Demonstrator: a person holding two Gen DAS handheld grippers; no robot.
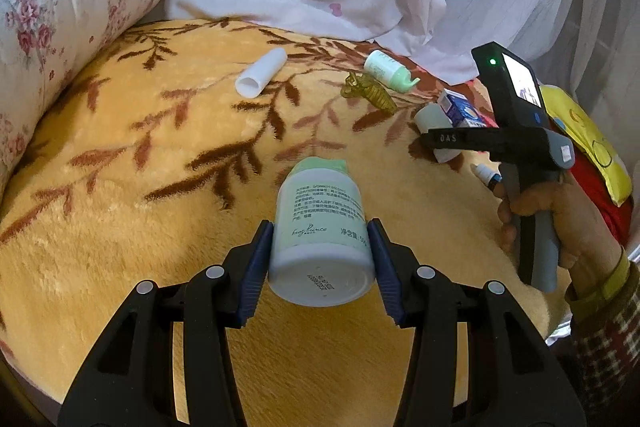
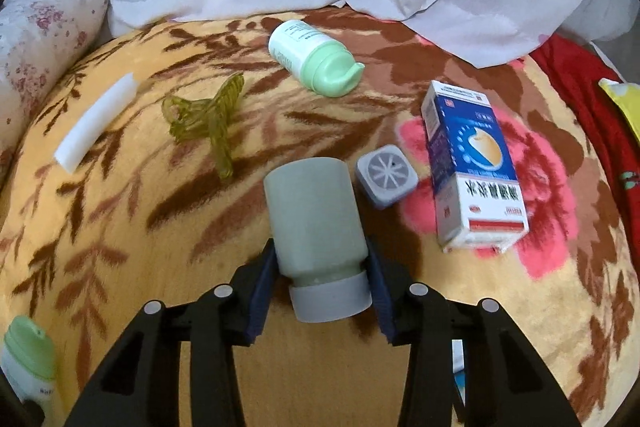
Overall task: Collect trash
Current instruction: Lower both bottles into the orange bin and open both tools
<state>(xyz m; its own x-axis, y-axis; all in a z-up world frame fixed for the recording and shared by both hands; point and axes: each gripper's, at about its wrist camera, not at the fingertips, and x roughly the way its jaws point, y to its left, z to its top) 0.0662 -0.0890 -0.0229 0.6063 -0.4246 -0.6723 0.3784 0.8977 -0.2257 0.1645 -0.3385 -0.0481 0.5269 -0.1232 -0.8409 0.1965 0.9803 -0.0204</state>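
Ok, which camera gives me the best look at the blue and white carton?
The right wrist view: the blue and white carton lies whole and unobstructed on the blanket, printed face up. The left wrist view shows only a corner, mostly hidden behind the right gripper.

- My right gripper (image 1: 434,143) hid most of the grey bottle (image 1: 430,117) in my left view.
- The dropper bottle (image 1: 486,174) near my hand (image 1: 556,223) was too small to read.
- My right view's left edge cut off the green-capped bottle (image 2: 28,359).
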